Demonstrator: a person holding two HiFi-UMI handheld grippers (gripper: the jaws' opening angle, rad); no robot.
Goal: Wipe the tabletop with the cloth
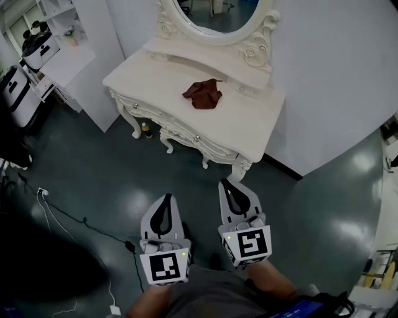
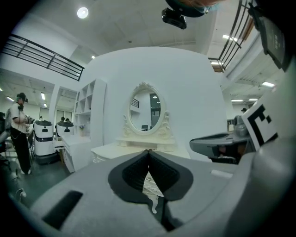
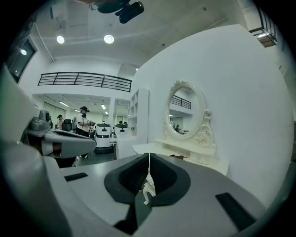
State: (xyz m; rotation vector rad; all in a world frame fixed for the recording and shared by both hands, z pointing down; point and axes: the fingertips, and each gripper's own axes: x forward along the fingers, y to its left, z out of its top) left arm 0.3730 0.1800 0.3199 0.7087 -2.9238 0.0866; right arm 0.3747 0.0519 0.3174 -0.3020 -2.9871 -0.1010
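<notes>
A crumpled dark red cloth (image 1: 202, 94) lies in the middle of the white dressing table (image 1: 155, 77), below its oval mirror (image 1: 214, 18). Both grippers hang over the dark floor well short of the table's front edge, pointing toward it. My left gripper (image 1: 166, 197) is shut with nothing between its jaws, and so is my right gripper (image 1: 226, 183). In the right gripper view the shut jaw tips (image 3: 149, 154) line up just left of the cloth (image 3: 177, 157) far ahead. In the left gripper view the closed tips (image 2: 148, 151) cover most of the tabletop (image 2: 115, 148).
A white shelf unit (image 1: 68, 56) and white machines (image 1: 38, 48) stand at the left. A cable (image 1: 81, 220) runs across the floor, and a small bottle (image 1: 145, 129) sits under the table. A person (image 2: 18, 132) stands far off to the left.
</notes>
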